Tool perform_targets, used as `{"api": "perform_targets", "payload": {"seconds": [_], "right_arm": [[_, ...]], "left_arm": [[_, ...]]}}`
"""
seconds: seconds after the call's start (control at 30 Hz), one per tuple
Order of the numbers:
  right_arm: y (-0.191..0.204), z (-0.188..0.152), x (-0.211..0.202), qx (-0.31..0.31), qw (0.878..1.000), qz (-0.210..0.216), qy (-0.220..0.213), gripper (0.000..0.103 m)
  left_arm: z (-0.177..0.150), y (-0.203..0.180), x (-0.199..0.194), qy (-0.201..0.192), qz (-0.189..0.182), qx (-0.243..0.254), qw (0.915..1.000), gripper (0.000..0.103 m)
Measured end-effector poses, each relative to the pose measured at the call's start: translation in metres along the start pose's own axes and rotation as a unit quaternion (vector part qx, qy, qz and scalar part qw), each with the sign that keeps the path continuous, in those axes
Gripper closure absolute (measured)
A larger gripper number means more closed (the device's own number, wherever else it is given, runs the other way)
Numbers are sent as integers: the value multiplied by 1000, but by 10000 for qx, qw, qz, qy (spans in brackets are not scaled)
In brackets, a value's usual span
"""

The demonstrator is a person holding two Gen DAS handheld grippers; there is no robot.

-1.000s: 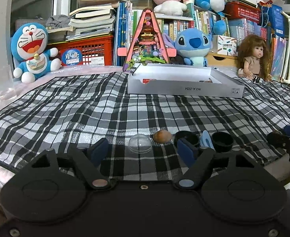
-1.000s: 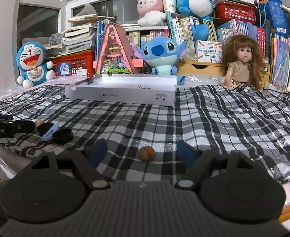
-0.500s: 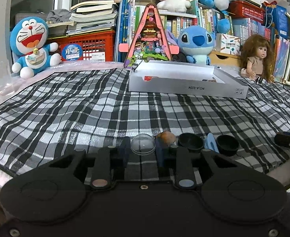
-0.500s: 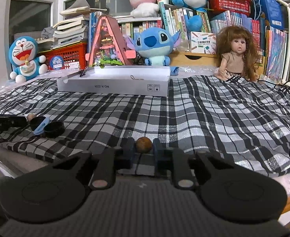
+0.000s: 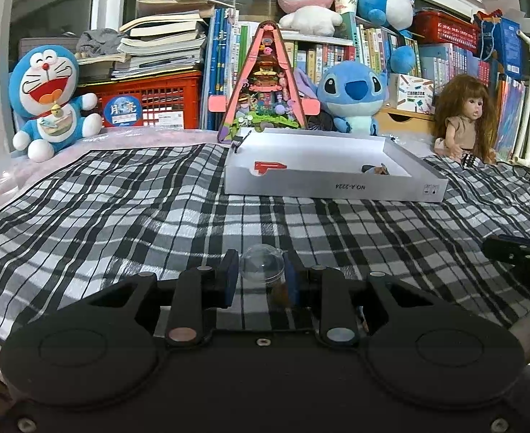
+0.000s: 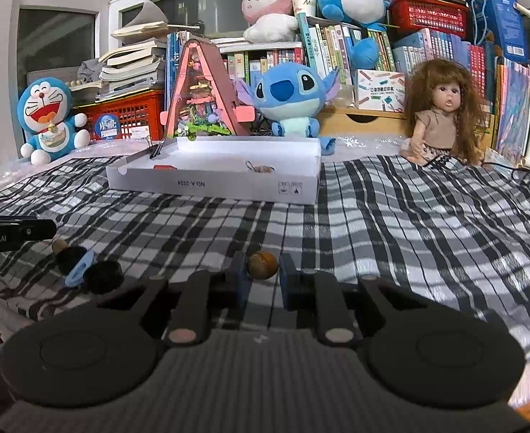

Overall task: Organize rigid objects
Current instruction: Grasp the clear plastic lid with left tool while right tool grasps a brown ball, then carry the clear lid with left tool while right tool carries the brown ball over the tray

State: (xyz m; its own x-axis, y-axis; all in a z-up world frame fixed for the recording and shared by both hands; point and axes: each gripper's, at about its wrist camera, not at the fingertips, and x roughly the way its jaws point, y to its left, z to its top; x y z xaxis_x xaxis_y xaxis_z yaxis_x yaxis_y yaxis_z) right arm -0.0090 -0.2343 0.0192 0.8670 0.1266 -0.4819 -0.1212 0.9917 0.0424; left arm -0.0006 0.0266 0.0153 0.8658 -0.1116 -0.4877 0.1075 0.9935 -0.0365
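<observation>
We hold one clear dome and one brown ball.

Our left gripper (image 5: 259, 277) pinches the clear dome (image 5: 261, 267) low in the middle of its view. Our right gripper (image 6: 263, 277) squeezes the brown ball (image 6: 263, 265) the same way. At lower left in the right view we count two black cups (image 6: 103, 275), one blue piece (image 6: 78, 271) and one more small ball (image 6: 58, 245) on the checked blanket (image 6: 391, 223). One white box (image 6: 221, 176) sits above the middle.
</observation>
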Motion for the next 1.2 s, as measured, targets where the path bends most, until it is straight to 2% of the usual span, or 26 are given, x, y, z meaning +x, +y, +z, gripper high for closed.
{"api": "perform_targets", "payload": {"seconds": [0.7,1.2], "right_arm": [[12,32,34,104,9997,102,177,80],[0,64,60,378,9991,7,189,80]], "left_arm": [[43,-9,35,211,-229,-50,9995,78],[83,-13,65,252,-310,-80,9992,77]]}}
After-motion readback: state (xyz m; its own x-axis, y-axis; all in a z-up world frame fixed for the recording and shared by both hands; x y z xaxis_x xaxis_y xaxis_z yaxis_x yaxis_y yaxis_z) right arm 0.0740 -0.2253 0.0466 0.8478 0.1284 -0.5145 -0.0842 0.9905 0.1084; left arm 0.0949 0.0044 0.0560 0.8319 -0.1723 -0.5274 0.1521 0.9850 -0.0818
